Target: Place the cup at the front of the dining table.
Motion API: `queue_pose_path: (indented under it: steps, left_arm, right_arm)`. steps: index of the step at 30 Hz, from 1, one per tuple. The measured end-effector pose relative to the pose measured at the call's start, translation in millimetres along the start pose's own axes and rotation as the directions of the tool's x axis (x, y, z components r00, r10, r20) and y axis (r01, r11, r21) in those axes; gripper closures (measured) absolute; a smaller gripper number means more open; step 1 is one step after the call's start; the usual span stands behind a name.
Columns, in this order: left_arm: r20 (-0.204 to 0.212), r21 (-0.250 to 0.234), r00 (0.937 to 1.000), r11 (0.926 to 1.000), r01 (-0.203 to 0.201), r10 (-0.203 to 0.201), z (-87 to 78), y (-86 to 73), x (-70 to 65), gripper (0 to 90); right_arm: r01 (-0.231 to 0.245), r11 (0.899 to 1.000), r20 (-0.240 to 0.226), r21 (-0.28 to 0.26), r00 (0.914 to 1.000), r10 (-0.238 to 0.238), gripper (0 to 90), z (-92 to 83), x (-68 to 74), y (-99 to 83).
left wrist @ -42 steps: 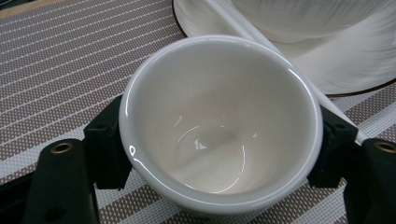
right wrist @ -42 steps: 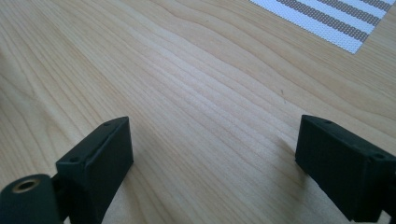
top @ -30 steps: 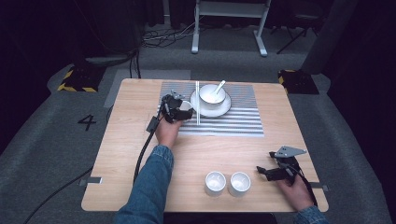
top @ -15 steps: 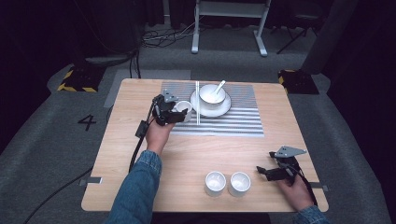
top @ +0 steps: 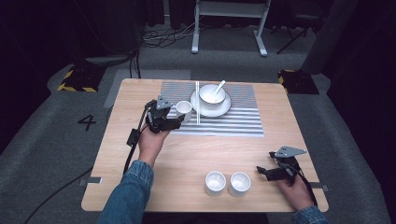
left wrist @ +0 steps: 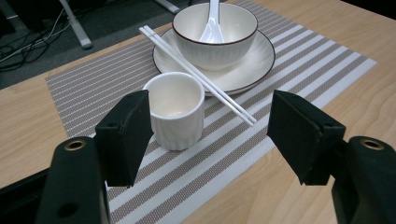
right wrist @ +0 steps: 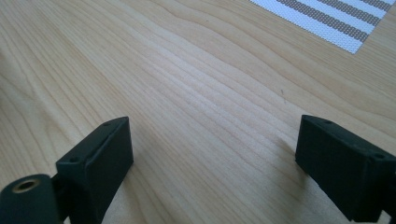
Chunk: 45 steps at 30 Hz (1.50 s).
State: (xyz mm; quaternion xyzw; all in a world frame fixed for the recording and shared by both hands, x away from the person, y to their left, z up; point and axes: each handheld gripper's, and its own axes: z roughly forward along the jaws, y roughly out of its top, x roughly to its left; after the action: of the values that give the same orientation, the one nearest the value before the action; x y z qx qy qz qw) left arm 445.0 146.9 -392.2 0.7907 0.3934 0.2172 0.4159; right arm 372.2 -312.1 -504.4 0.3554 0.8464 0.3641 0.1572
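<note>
Just ahead of your left claw (left wrist: 210,126), off its left pad and partly hidden behind it, stands the small white cup (left wrist: 175,109). It is handleless, faintly ribbed down its sides, upright and empty. The claw's pads stand wide apart and neither presses on the cup. Beyond the cup, white chopsticks (left wrist: 196,72) lie with one end on the rim of a white plate (left wrist: 252,60), which carries a dark-rimmed bowl (left wrist: 215,32) with a white spoon (left wrist: 212,23) in it.

All of this sits on a placemat (left wrist: 84,79) striped grey and white, laid on a pale wooden table (top: 187,154). Your right claw (right wrist: 212,154) rests low over bare wood, its pads also apart with nothing between them. Just off its tips in the high view are two more white cups (top: 215,183) side by side.

Around the table the floor (top: 42,154) is grey carpet, and the room behind is dark, with cables and a white metal stand (top: 229,28). A black "4" (top: 87,122) is marked on the floor, well off to the left of your left claw.
</note>
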Motion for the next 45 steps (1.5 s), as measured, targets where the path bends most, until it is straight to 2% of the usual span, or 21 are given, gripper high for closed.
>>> queue_pose_path:
  steps: [3,7,12,16,23,31,33,38,40,43,45]
  left_arm:
    - [0.02,-0.001,0.9998,1.0,0.001,-0.001,-10.8,-4.0,-3.6,30.6]
    - [0.021,0.007,0.9998,0.9999,-0.007,0.007,-19.8,-8.6,-6.3,30.2]
    - [0.028,-0.007,0.9996,0.9999,0.009,-0.009,-35.2,-15.4,-7.7,30.3]
    - [0.026,0.002,0.9996,1.0,-0.006,0.006,-48.0,-21.0,-8.9,30.2]
    - [0.034,0.015,0.9994,0.9999,-0.001,0.0,-65.0,-29.3,-9.3,29.6]
    - [0.054,0.024,0.9984,0.9996,-0.016,0.015,-81.5,-39.1,-14.0,29.2]
    - [0.055,0.03,0.9982,0.9992,-0.028,0.026,-84.9,-43.0,-15.5,29.1]
    - [0.071,0.047,0.9972,0.9986,-0.026,0.022,-90.7,-57.7,-16.5,29.0]
    - [0.069,0.053,0.9973,0.9982,-0.029,0.025,-92.6,-68.1,-16.2,28.7]
    - [0.071,0.053,0.997,0.998,-0.035,0.031,-94.3,-74.7,-15.3,28.6]
    - [0.074,0.045,0.9969,0.9985,-0.03,0.027,-96.8,-86.2,-13.6,28.5]
  right_arm:
    - [0.0,1.0,0.0,0.0,1.0,0.0,11.2,0.0,0.0,0.0]
    - [0.0,1.0,0.0,0.0,1.0,0.0,11.2,0.0,0.0,0.0]
    - [0.0,1.0,0.0,0.0,1.0,0.0,11.2,0.0,0.0,0.0]
    - [0.0,1.0,0.0,0.0,1.0,0.0,11.2,0.0,0.0,0.0]
    - [0.0,1.0,0.0,0.0,1.0,0.0,11.2,0.0,0.0,0.0]
    - [0.0,1.0,0.0,0.0,1.0,0.0,11.2,0.0,0.0,0.0]
    - [0.0,1.0,0.0,0.0,1.0,0.0,11.2,0.0,0.0,0.0]
    - [0.0,1.0,0.0,0.0,1.0,0.0,11.2,0.0,-0.1,0.0]
    - [0.0,1.0,0.0,0.0,1.0,0.0,11.2,0.0,0.0,0.0]
    - [0.0,1.0,0.0,0.0,1.0,0.0,11.2,0.0,0.0,0.0]
    - [0.0,1.0,0.0,0.0,1.0,0.0,11.2,0.0,0.0,0.0]
